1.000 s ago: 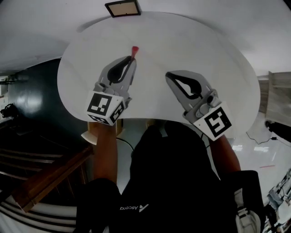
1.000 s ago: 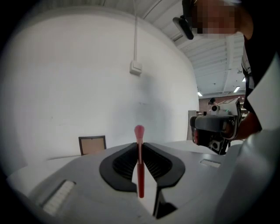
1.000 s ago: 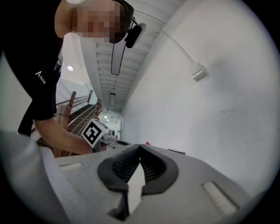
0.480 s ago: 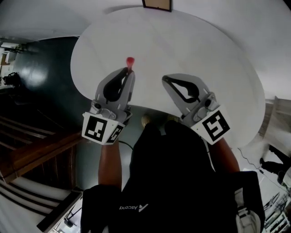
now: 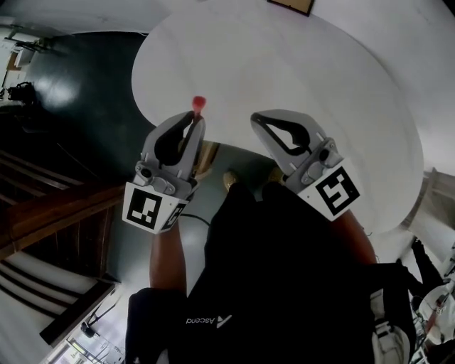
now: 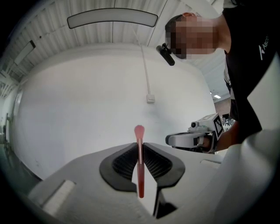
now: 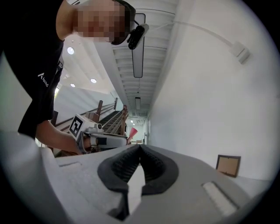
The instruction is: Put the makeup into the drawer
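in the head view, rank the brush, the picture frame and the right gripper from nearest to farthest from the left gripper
1. brush, clamped between the jaws of the left gripper.
2. right gripper, alongside on its right.
3. picture frame, far off at the top edge.

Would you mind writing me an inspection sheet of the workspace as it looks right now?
Surface: no table or drawer in view; a white wall ahead, dark floor below.
Job's things: pink makeup brush, upright, its handle clamped in the left gripper.
Clutter: nothing seen.
Grippers: left gripper shut on the makeup brush; right gripper shut, nothing between its jaws.
Cables: white cable running down the wall to a small box.
Surroundings: picture frame against the wall; wooden stair railing on the person's left.
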The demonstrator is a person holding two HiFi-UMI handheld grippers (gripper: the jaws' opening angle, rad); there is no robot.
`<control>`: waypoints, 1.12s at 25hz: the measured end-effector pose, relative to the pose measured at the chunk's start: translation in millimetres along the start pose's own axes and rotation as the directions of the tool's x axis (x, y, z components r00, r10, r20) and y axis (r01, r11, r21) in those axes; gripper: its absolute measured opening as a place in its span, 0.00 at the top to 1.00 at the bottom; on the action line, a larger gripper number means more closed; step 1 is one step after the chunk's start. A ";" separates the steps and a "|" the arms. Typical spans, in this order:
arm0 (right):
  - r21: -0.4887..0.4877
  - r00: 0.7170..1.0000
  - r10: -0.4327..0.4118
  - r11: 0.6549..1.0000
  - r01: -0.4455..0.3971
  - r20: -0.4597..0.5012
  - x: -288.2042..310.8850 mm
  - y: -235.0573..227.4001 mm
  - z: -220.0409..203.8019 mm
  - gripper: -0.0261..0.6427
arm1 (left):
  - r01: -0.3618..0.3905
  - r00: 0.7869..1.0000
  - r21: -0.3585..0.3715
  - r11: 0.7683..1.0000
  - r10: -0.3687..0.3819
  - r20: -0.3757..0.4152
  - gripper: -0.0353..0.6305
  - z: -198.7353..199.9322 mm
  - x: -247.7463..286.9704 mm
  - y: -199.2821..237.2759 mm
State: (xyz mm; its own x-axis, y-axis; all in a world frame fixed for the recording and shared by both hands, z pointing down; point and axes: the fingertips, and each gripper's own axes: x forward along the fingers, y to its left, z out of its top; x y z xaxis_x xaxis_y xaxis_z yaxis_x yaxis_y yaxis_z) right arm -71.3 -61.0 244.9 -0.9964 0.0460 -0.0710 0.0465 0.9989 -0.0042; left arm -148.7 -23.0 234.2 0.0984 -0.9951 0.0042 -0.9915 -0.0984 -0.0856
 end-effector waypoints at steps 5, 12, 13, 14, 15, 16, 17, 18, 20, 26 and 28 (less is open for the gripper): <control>0.008 1.000 0.025 1.000 -0.024 -0.017 35.4 19.2 -4.0 0.96 | 0.008 0.999 0.045 0.999 -0.005 -0.054 0.87 -12.1 -33.0 30.1; 0.017 0.998 0.023 1.000 -0.022 -0.061 70.8 43.2 -20.1 0.96 | 0.106 0.975 0.066 0.992 -0.090 -0.204 0.87 -55.1 -74.8 54.3; 0.017 0.998 0.020 1.000 -0.019 -0.065 74.1 45.8 -22.7 0.96 | 0.127 0.969 0.074 0.989 -0.107 -0.224 0.87 -62.3 -78.9 55.7; 0.016 0.997 0.017 1.000 -0.016 -0.070 76.8 48.5 -26.3 0.96 | 0.151 0.961 0.084 0.985 -0.126 -0.246 0.87 -70.6 -82.6 56.3; 0.017 0.997 0.014 1.000 -0.013 -0.076 79.4 51.2 -30.3 0.96 | 0.177 0.952 0.095 0.980 -0.146 -0.269 0.87 -79.7 -86.0 56.4; 0.018 0.997 0.011 1.000 -0.009 -0.081 82.2 53.8 -33.8 0.96 | 0.207 0.941 0.108 0.972 -0.167 -0.295 0.87 -88.9 -89.0 56.6; 0.019 0.996 0.007 1.000 -0.006 -0.087 85.3 55.8 -36.4 0.96 | 0.238 0.928 0.120 0.964 -0.190 -0.321 0.87 -97.8 -91.5 56.9; 0.020 0.996 0.004 1.000 -0.002 -0.093 88.3 57.1 -38.4 0.96 | 0.271 0.914 0.127 0.954 -0.214 -0.346 0.87 -106.6 -93.5 57.0; 0.023 0.994 -0.006 1.000 0.009 -0.107 93.1 58.0 -42.0 0.96 | 0.336 0.880 0.122 0.934 -0.265 -0.394 0.87 -125.3 -97.1 55.7; 0.019 0.990 -0.029 0.999 0.032 -0.134 101.8 59.8 -51.6 0.96 | 0.475 0.753 0.098 0.875 -0.345 -0.561 0.87 -201.5 -110.9 56.6; 0.019 0.988 -0.036 0.999 0.040 -0.148 103.1 60.9 -55.2 0.96 | 0.514 0.704 0.090 0.853 -0.361 -0.611 0.87 -225.6 -112.6 56.6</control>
State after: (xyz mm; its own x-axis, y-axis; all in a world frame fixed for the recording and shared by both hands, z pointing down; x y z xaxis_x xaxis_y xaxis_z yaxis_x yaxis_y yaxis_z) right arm -175.1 5.0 292.3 -0.9970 0.0103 0.0772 0.0083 0.9996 -0.0255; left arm -235.2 82.6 453.6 0.3747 -0.6682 0.6427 -0.7872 -0.5955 -0.1601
